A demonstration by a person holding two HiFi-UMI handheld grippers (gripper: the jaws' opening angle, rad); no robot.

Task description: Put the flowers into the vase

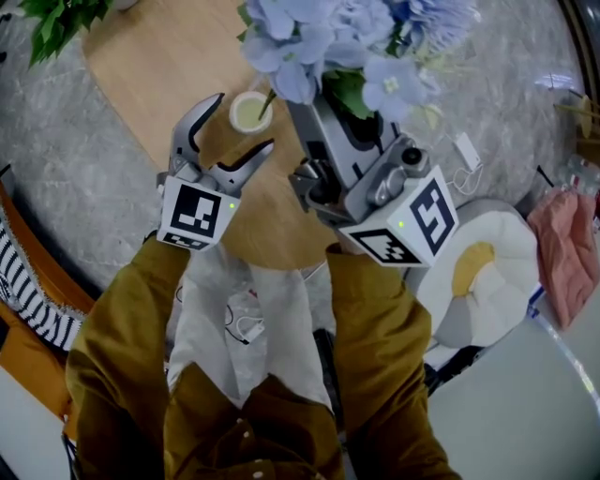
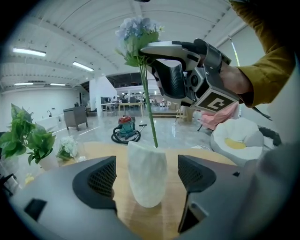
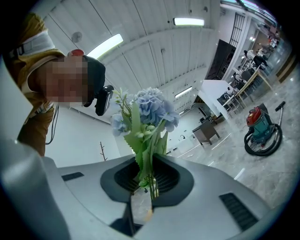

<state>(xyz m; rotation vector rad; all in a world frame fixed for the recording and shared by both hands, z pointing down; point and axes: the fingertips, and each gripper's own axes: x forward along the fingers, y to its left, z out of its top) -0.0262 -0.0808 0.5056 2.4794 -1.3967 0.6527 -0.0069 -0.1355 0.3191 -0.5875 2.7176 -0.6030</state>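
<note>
A white vase (image 1: 250, 111) stands on the round wooden table (image 1: 150, 75). My left gripper (image 1: 244, 122) is open, one finger on each side of the vase. In the left gripper view the vase (image 2: 146, 176) sits between the pads (image 2: 101, 180) with a gap on both sides. My right gripper (image 1: 314, 122) is shut on the green stems of a blue hydrangea bunch (image 1: 347, 42), held above the vase. One stem (image 2: 150, 108) reaches down into the vase mouth. The right gripper view shows the stems (image 3: 149, 180) clamped between the jaws, with the blooms (image 3: 150, 110) above.
A leafy green plant (image 1: 56, 23) and a small white flower bunch (image 2: 68, 147) sit at the table's far side. A white beanbag with a yellow cushion (image 1: 487, 272) and pink cloth (image 1: 567, 244) lie on the floor to the right. A vacuum cleaner (image 2: 125, 129) stands beyond the table.
</note>
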